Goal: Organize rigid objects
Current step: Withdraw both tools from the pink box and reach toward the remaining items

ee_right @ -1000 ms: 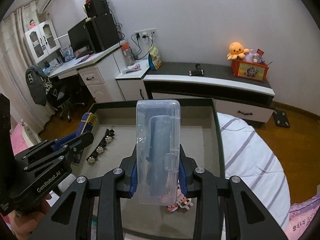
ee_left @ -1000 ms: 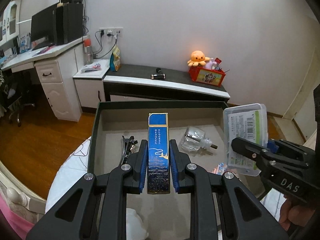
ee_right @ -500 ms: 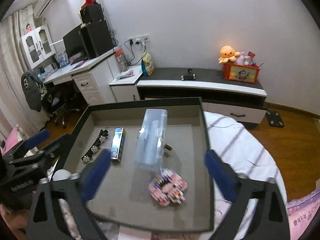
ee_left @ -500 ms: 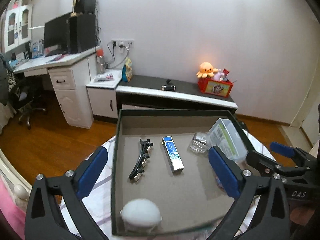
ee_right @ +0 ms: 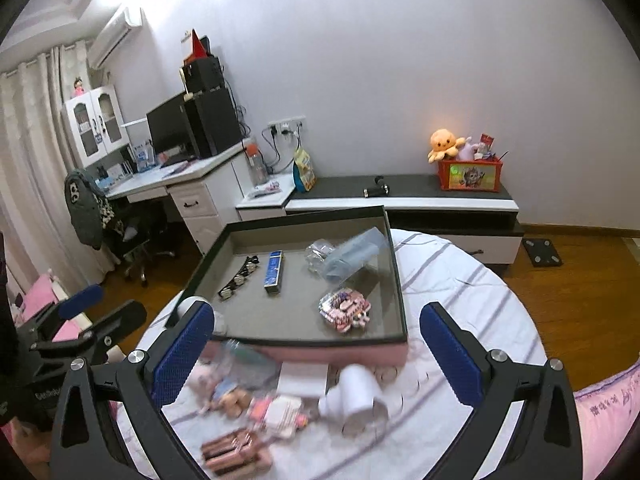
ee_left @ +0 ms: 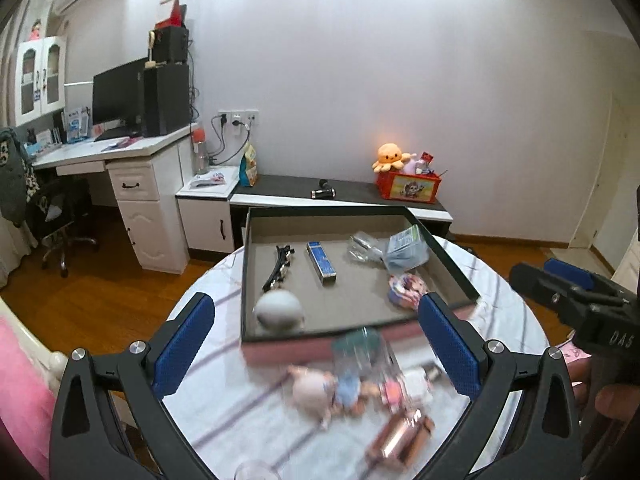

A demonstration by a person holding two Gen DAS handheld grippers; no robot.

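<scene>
The shallow dark-rimmed tray with a grey floor (ee_right: 394,258) sits on the round white striped tabletop (ee_right: 472,292) and already holds the sorted pieces. The slim blue rectangular box (ee_right: 274,271) lies flat near the tray's centre, long axis running toward 12 o'clock, with the black hair clip set with pale stones (ee_right: 239,277) just beside it at 9 o'clock. At 2 o'clock from the box, the clear plastic case (ee_right: 352,258) leans tilted over a small clear glass bottle (ee_right: 318,254); whether it rests on the tray wall is unclear. The pink patterned bundle (ee_right: 345,310) lies at 5 o'clock. A grey rounded object (ee_left: 278,309) occupies the tray's near-left corner.

Lying flat and spaced apart, the pieces leave grasp room and cannot roll.

Outside the tray at 6 o'clock, blurred items wait unsorted: a small doll figure (ee_left: 316,390), a white cylinder (ee_right: 358,400) and a copper-coloured ribbed pack (ee_right: 236,454).

Both tools hang empty above that pile, probably choosing the next pick: the left gripper (ee_left: 316,350) and the right gripper (ee_right: 316,350) each have their blue pads spread fully wide, nothing between them.
</scene>
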